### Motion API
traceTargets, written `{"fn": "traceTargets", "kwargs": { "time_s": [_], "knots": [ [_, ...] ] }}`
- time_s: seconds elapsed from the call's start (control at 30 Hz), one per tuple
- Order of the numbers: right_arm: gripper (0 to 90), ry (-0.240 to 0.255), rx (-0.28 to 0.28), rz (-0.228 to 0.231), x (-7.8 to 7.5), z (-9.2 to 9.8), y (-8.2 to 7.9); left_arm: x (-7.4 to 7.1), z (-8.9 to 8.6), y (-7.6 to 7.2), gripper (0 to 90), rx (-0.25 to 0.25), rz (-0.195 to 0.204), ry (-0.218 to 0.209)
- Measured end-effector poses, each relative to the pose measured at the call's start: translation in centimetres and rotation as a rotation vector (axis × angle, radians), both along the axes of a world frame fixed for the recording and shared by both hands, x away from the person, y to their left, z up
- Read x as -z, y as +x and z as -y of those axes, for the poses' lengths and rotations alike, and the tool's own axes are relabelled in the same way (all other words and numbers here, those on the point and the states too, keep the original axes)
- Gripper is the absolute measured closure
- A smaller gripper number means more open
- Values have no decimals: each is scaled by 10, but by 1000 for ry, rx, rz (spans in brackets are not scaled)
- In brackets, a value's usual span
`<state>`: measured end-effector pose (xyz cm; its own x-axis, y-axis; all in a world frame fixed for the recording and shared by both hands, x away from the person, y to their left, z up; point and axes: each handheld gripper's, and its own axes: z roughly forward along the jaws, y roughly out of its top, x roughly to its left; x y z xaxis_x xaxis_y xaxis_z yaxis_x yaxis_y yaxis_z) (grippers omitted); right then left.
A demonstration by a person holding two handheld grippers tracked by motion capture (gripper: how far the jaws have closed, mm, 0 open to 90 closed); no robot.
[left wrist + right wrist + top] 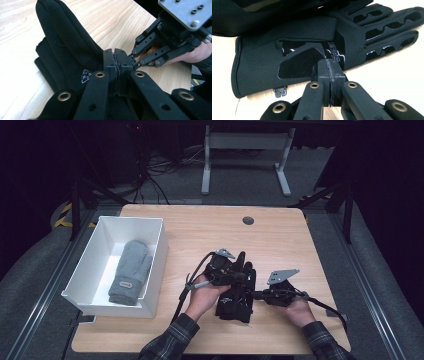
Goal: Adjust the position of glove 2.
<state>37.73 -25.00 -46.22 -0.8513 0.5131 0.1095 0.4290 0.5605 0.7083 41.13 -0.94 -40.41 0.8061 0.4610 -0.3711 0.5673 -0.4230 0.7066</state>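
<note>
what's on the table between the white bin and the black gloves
Nothing: in the high view, bare wood separates the white bin from the black gloves. The left tongs reach in from the near side.

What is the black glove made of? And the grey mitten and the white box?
Black glove: looks like smooth matte stretchy fabric, with glossy, rubbery-looking patches that catch the light. Grey mitten: seems a soft, fuzzy knit or fleece with a small label. White box: probably plastic, with smooth, thin, stiff walls.
</note>
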Motion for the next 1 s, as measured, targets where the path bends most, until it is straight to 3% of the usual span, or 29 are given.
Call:
{"fn": "traceTargets", "kwargs": {
  "time_s": [0.37,0.7,0.77,0.87,1.0],
  "knots": [
    [900,-4,-8,14,1,-7,1,18,23,2,889,15,-32,9],
    [900,-12,-11,18,0,-6,0,33,32,4,873,27,-64,13],
    [896,-28,4,42,-2,-3,-1,32,32,3,817,24,-54,11],
    [819,-20,55,58,-7,11,1,29,31,0,743,27,-29,19],
    [711,-15,132,81,-11,32,3,26,30,-7,860,62,-30,27]
  ]
}}
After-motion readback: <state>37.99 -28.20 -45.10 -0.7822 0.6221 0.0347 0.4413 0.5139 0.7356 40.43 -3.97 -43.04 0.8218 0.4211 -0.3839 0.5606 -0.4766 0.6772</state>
